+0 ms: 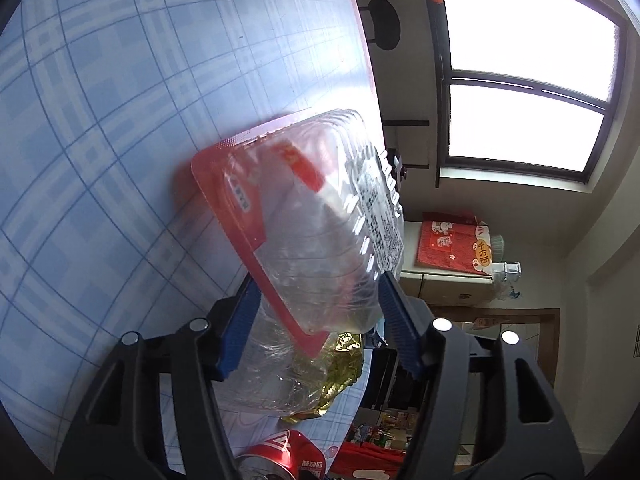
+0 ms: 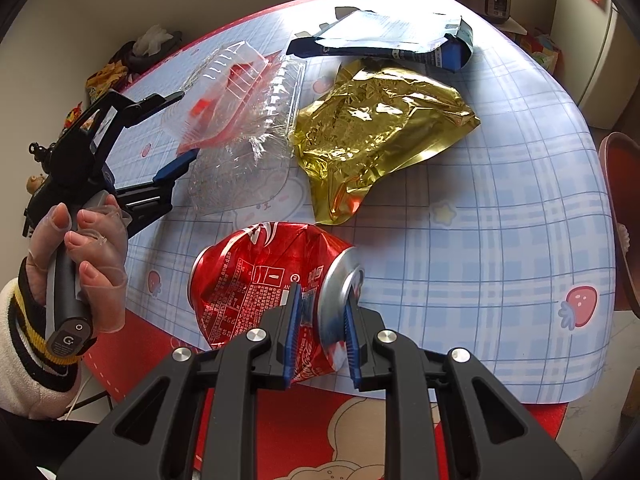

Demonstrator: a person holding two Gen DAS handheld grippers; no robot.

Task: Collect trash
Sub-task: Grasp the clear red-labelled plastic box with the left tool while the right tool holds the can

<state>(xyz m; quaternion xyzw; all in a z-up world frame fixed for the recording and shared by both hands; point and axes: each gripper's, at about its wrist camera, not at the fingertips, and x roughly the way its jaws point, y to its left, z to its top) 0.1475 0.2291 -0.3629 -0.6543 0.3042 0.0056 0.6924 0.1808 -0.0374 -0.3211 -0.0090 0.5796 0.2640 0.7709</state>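
The table (image 2: 500, 208), covered in a blue plaid cloth with strawberry prints, carries all the trash. Largest on it is a crumpled gold foil bag (image 2: 372, 132), lying near the middle, with a dark blue and white pouch (image 2: 400, 40) just behind it at the far edge. Beside the gold foil bag lies a clear plastic clamshell tray (image 2: 240, 116) with a red label, raised at an angle above crinkled clear film (image 2: 240, 180). The left gripper (image 1: 316, 300), held by a gloved hand (image 2: 92, 256), has the clear plastic clamshell tray between its blue pads, one finger on each side; whether the pads already press it cannot be told. Nearest the table's front edge lies a dented red soda can (image 2: 260, 280) on its side. The right gripper (image 2: 322, 328) is narrowed onto the can's top rim, pinching it.
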